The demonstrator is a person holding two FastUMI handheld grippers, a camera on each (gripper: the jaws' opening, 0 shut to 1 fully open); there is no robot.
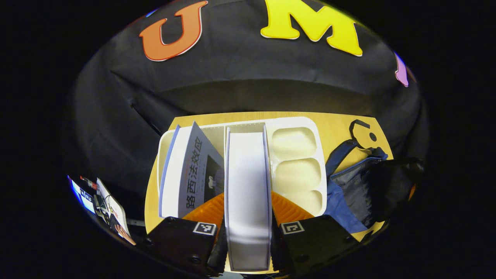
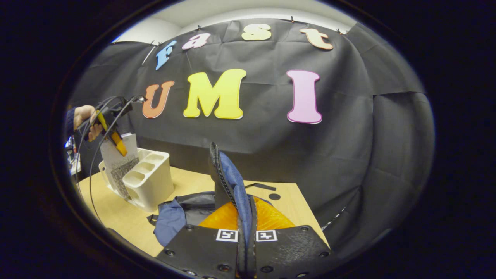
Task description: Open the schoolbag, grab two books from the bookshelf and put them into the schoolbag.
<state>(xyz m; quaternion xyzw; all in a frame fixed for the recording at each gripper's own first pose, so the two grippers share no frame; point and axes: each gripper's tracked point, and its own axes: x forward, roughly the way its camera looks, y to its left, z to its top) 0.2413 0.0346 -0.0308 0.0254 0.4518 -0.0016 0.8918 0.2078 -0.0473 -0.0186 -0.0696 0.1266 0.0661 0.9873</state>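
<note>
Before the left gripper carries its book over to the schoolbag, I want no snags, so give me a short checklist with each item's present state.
1. Left gripper clamped on the white book: ok, both fingers press its sides.
2. Book clear of the white bookshelf: cannot tell from the left gripper view; the right gripper view shows it raised above the rack.
3. Right gripper holding the schoolbag flap up: ok, shut on its zipper edge.
4. Schoolbag mouth open wide enough: cannot tell.
5. Second book still in the bookshelf: ok, leaning.
6. Table path between shelf and bag: ok.
</note>
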